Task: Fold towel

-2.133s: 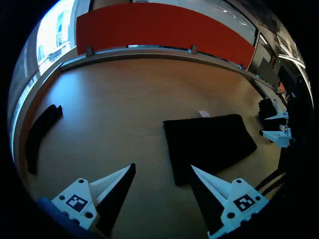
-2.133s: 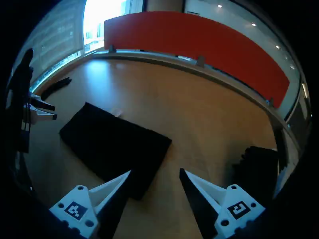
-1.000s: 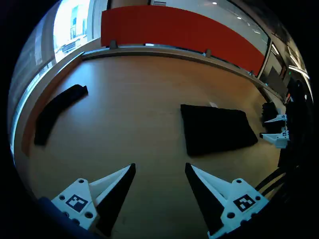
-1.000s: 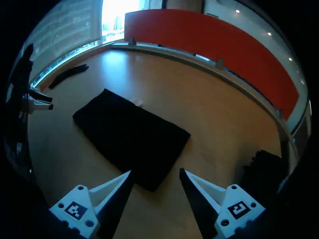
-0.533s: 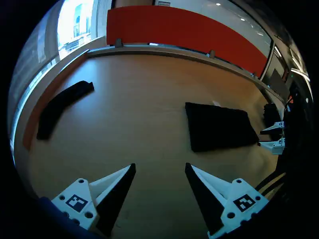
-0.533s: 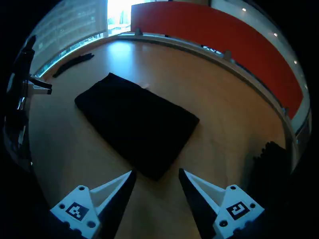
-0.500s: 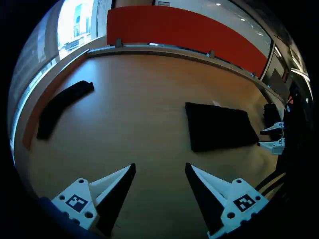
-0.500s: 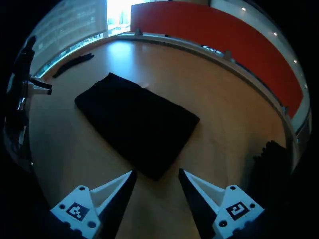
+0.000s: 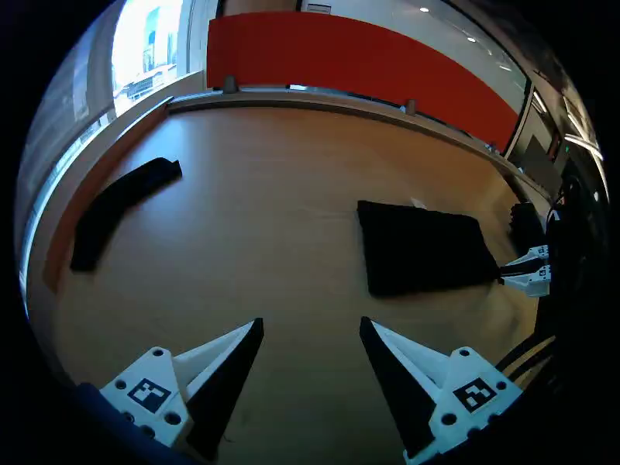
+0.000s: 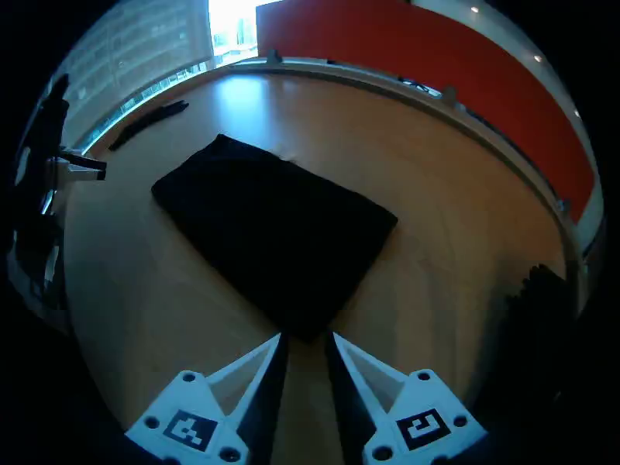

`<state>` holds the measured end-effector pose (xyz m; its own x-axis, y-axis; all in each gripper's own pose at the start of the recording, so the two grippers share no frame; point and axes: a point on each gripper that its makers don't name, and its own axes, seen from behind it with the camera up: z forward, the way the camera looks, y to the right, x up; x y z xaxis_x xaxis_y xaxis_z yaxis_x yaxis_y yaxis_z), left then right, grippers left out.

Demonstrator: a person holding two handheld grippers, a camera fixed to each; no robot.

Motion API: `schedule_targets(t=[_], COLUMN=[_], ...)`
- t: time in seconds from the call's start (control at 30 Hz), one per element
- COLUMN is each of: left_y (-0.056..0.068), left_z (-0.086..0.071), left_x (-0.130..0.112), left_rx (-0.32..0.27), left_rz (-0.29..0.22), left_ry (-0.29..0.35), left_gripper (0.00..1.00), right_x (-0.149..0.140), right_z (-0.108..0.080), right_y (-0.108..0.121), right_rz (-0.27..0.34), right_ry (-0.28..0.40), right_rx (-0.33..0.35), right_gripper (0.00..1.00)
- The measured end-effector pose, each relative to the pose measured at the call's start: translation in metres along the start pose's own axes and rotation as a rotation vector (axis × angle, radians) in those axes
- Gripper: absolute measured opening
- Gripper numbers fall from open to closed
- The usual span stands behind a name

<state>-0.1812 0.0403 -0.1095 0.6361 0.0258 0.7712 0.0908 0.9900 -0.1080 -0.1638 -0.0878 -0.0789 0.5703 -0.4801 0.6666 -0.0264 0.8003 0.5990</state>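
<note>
A black towel [image 10: 279,225], folded into a flat rectangle, lies on the wooden table [image 10: 434,217]. My right gripper [image 10: 305,336] sits low at its nearest corner. The jaws are narrowed to a small gap, and the corner's tip lies between the fingertips. From the left gripper view the towel [image 9: 422,246] is right of centre, with the right gripper [image 9: 521,267] at its right corner. My left gripper [image 9: 310,329] is open over bare table, well short of the towel, with nothing between its fingers. The right gripper view shows it [image 10: 81,167] at the far left.
A long dark strip of cloth [image 9: 116,205] lies near the table's left edge. A dark pile [image 10: 539,310] sits at the right edge. A raised rim and a red panel [image 9: 356,58] close off the far side.
My right gripper has moved forward and down to the towel's near corner, and its jaws have narrowed around it. The left gripper has barely moved.
</note>
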Motion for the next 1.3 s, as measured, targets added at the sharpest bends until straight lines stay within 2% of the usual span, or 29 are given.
schedule_targets(t=[0.23,0.5,0.9,1.3], left_y=[-0.001,-0.002,-0.004,-0.008], left_z=[0.000,0.000,0.001,0.000], left_x=[-0.001,-0.001,-0.001,0.001], left_rx=[0.001,0.002,0.000,0.000], left_rz=[-0.003,-0.002,-0.005,-0.015], left_ry=[-0.003,-0.004,-0.003,0.002], left_gripper=[0.92,0.92,0.92,0.92], right_x=[-0.003,-0.006,0.013,0.078], right_z=[0.002,0.003,-0.007,-0.029], right_y=[0.001,0.004,0.001,-0.010], right_rz=[-0.007,-0.017,-0.044,-0.120], right_ry=[-0.011,-0.021,0.014,0.130], right_rx=[0.003,-0.009,-0.016,-0.016], right_gripper=[0.29,0.05,0.03,0.03])
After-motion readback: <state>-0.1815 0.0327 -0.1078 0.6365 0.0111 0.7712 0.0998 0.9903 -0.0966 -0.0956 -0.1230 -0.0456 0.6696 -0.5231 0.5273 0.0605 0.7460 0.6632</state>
